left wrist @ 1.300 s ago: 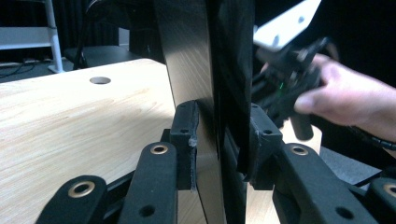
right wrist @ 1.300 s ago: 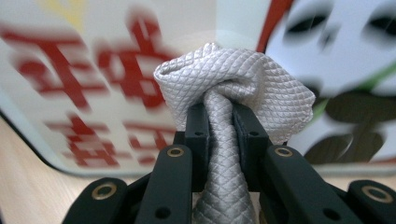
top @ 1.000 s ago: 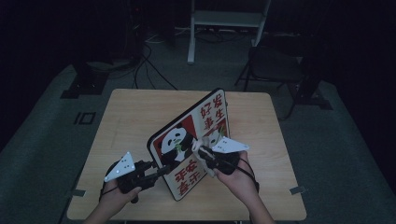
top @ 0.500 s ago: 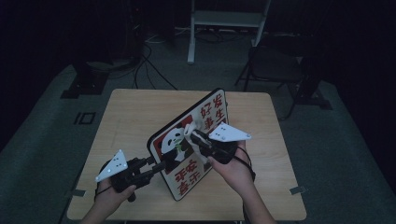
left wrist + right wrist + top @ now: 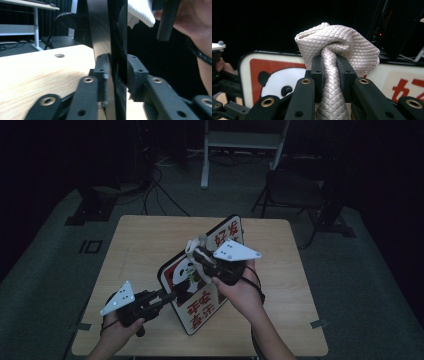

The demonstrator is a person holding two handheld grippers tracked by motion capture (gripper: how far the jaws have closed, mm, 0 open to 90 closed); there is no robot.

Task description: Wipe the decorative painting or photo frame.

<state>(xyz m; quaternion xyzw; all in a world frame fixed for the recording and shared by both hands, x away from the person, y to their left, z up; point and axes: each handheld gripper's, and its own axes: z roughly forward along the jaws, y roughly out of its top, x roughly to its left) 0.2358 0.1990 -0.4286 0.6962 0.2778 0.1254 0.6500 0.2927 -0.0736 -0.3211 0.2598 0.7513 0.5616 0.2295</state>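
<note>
- panda sign (image 5: 200, 285) sits tilted up on the wooden worktop (image 5: 145, 245), lower edge down on the wood, printed face toward the person. red characters on white panels, black rim all round.
- left gripper (image 5: 167, 296) has its jaws closed on the sign's left edge. in the left gripper view the black board (image 5: 117, 50) runs right up between the two pads, both pressed against it.
- right gripper (image 5: 196, 251) is clamped tight on a bunched pale cloth (image 5: 194, 245). in the right gripper view the quilted cloth (image 5: 337, 47) bulges out above the jaws and trails down between them.
- cloth is held up against the sign's face around the panda's head, near the middle. can't tell if it's really touching.
- right hand (image 5: 240, 287) is over the sign's lower right part, left hand (image 5: 120, 325) down near the worktop's front left corner.
- dark chair (image 5: 295, 190) and a white stand (image 5: 245, 140) on the floor behind the worktop, well apart from it.
</note>
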